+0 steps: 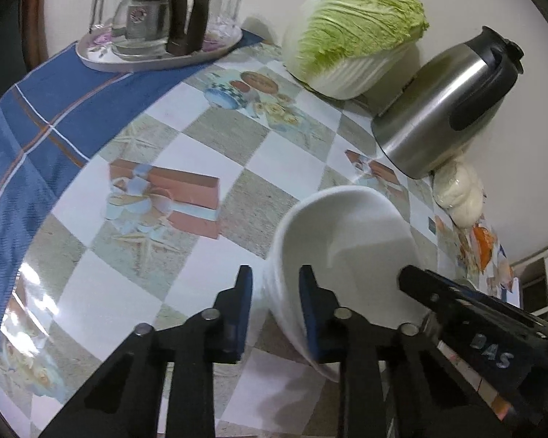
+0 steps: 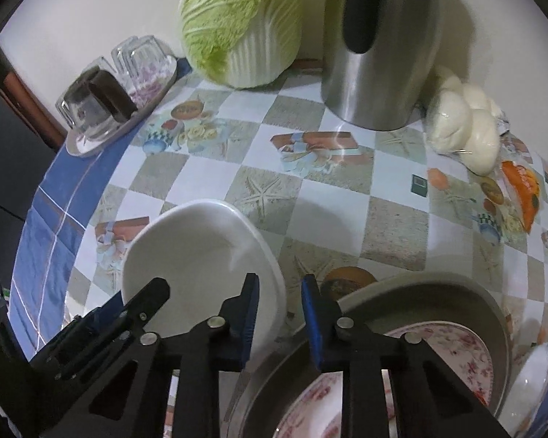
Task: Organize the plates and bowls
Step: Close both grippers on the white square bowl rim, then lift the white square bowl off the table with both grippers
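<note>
Left wrist view: a glass coffee pot with a dark handle (image 1: pixel 157 14) and some clear glasses sit on a flowery oval tray (image 1: pixel 102 62) at the far left. Next come a big green and white cabbage (image 1: pixel 354 29) and a shiny steel jug with a black handle (image 1: pixel 445 106).

Close to the camera, a plain white round bowl (image 1: pixel 347 241) with a smooth, empty inside sits on the checked tablecloth (image 1: pixel 201 153). It looks tipped. The left gripper (image 1: pixel 276 281) has its blue pads on both sides of the bowl's near wall, one outside and one inside, pinching it. The right gripper (image 1: pixel 467 303) pokes in at the bowl's right rim.

Right wrist view: the right gripper's (image 2: pixel 279 292) pads straddle the bowl's (image 2: pixel 201 252) right rim, left pad inside, right pad outside. They look closed on it. Just right of the bowl is a grey round basin (image 2: pixel 456 284) with flowery pink plates (image 2: pixel 453 343) inside. A clear bag of white buns (image 2: pixel 464 127) lies by the jug.
</note>
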